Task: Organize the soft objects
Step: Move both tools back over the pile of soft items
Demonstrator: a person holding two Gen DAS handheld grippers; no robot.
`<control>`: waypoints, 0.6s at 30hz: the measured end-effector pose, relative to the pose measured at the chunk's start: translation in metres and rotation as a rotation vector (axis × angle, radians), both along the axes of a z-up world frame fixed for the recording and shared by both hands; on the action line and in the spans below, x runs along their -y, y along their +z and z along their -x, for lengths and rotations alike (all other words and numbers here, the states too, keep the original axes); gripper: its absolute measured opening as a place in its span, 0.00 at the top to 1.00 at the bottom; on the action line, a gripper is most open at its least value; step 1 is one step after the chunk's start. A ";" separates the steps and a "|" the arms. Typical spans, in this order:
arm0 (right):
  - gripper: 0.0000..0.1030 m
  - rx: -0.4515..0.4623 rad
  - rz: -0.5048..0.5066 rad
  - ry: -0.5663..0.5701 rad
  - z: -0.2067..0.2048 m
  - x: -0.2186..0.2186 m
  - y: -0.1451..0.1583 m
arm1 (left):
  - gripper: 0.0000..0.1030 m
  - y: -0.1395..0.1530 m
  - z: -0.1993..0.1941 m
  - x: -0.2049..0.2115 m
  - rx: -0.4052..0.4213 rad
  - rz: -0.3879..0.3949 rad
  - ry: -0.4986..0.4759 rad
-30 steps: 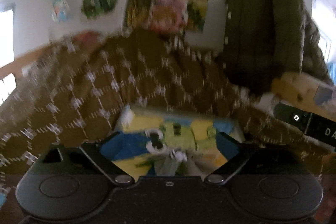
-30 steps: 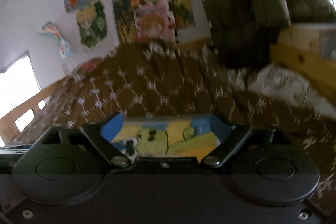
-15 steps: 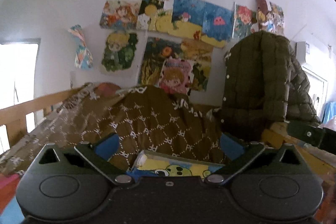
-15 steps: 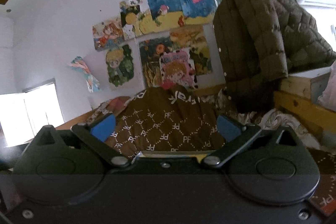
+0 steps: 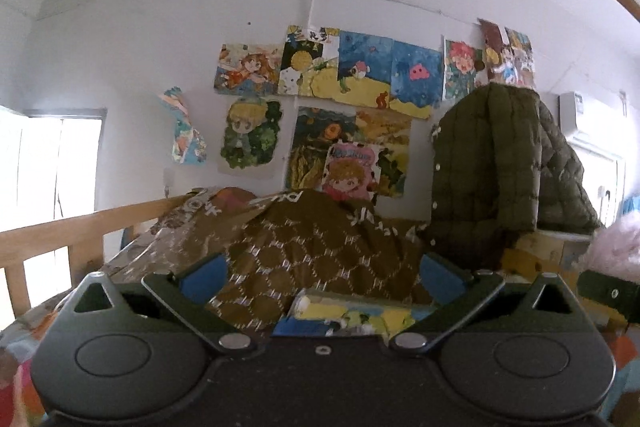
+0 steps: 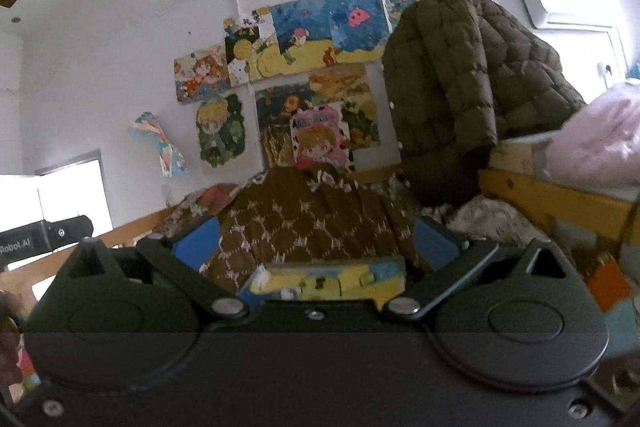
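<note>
Left tongs [image 5: 322,273] spread wide, nothing between the blue pads [image 5: 202,277]. Right tongs [image 6: 316,241] also wide, gripping nothing. Cartoon-print cushion [image 5: 352,315] lies flat on the bed just ahead of both tongs, its near edge hidden under the gripper bodies; far edge butts against the brown patterned quilt [image 5: 316,251], which is heaped up behind it. Same cushion in right view [image 6: 332,279]. Olive puffer jacket [image 6: 460,79] hangs right of the heap, over a wooden frame [image 6: 552,199]. Wooden rail [image 5: 60,231] bounds the bed's left side. Pink fluffy item [image 6: 600,135] on top of the frame at far right. Open air above the quilt up to the postered wall [image 5: 120,67].
</note>
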State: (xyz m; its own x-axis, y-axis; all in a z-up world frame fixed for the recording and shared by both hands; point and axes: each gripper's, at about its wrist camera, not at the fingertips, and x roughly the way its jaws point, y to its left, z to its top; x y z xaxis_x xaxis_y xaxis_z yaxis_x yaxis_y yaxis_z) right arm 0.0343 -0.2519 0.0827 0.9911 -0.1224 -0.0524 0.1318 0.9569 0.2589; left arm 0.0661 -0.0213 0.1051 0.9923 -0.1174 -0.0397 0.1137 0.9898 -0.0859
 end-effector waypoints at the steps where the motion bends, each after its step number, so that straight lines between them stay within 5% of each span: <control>1: 0.00 -0.008 -0.004 -0.003 0.006 -0.003 -0.003 | 0.01 -0.006 0.007 0.000 -0.013 -0.007 -0.004; 10: 0.00 -0.193 -0.016 0.020 0.043 -0.028 -0.032 | 0.01 -0.064 0.041 -0.004 -0.197 -0.111 -0.039; 18: 0.00 -0.369 -0.028 -0.014 0.042 -0.039 -0.047 | 0.01 -0.098 0.034 -0.026 -0.421 -0.086 0.001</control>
